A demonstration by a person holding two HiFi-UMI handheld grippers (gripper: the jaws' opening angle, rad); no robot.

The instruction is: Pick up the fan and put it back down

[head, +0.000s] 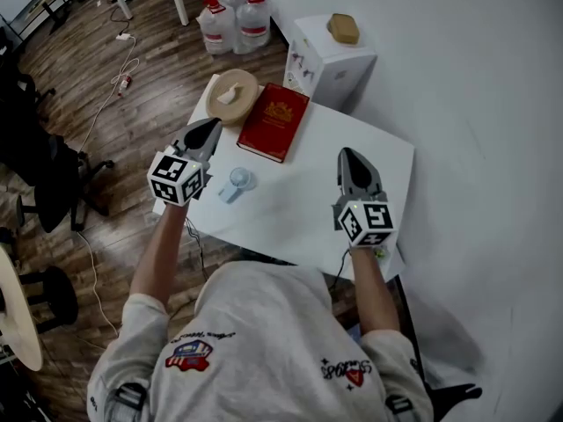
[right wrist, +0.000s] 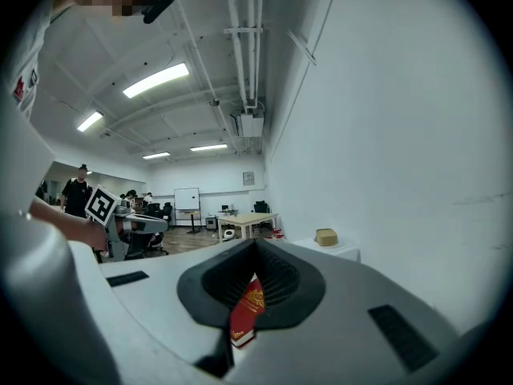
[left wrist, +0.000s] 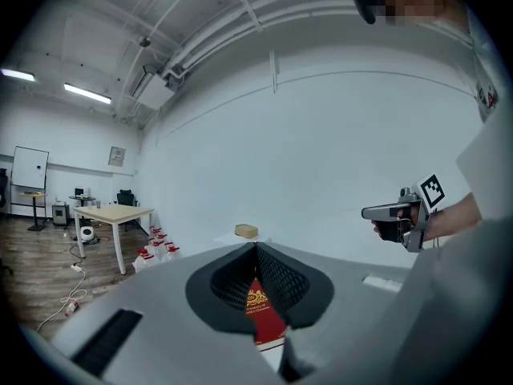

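Note:
A small light-blue fan (head: 236, 183) lies on the white table (head: 299, 205), just right of my left gripper's marker cube. Held above the table's left edge, my left gripper (head: 211, 124) is shut and empty; its tips (left wrist: 256, 245) meet in its own view. My right gripper (head: 349, 154) hovers over the table's right part, also shut with nothing in it (right wrist: 256, 241). Both point almost level toward the far end of the table. The fan is not visible in either gripper view. Each gripper shows in the other's view: the right gripper (left wrist: 385, 212) and the left gripper (right wrist: 152, 224).
A red book (head: 274, 121) lies at the table's far side, seen through both jaws' gaps as the red book (left wrist: 263, 315) (right wrist: 244, 315). A round wooden tray (head: 232, 95) sits beside it. Behind stand a white cabinet (head: 334, 64) with a tan object (head: 343, 29) and several water bottles (head: 233, 20).

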